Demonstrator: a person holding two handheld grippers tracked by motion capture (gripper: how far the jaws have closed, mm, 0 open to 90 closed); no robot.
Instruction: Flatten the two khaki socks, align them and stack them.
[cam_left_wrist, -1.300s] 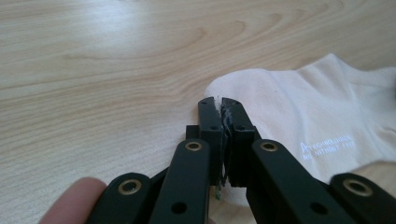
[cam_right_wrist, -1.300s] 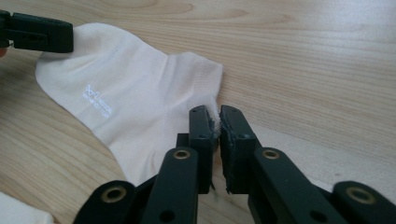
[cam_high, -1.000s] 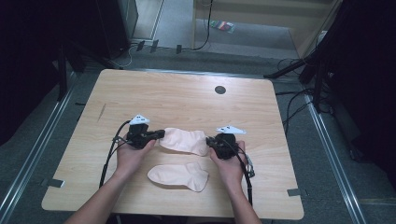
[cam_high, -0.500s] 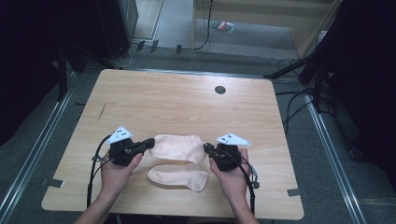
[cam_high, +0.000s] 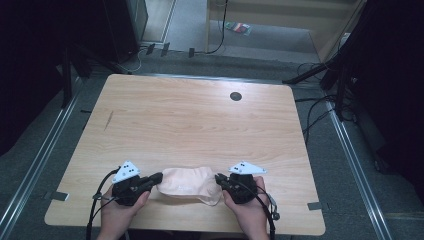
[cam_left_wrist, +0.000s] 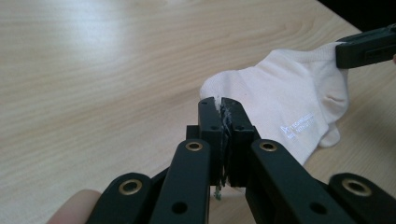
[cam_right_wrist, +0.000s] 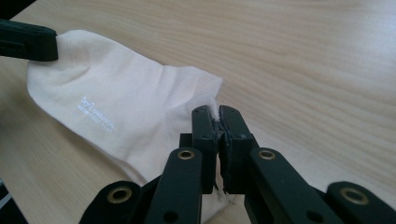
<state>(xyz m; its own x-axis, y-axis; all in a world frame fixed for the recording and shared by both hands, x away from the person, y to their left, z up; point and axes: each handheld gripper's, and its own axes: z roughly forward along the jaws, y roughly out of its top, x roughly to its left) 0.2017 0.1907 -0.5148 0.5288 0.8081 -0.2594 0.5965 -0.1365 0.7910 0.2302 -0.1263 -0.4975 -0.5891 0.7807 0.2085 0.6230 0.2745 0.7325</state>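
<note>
A cream sock with small white lettering lies stretched across the near middle of the wooden table. It rests on top of a second cream sock, whose edge peeks out below on the right. My left gripper is shut on the top sock's left end, with fabric pinched between its jaws. My right gripper is shut on the sock's right end. In the left gripper view the sock runs to the right gripper. In the right gripper view the sock runs to the left gripper.
A dark round hole sits in the tabletop at the far right. Both hands are close to the table's near edge. Cables trail from both grippers toward the person. Bare wood stretches beyond the socks.
Both grippers have pulled the farther sock toward the near edge and laid it over the nearer sock. The hands have moved back with it.
</note>
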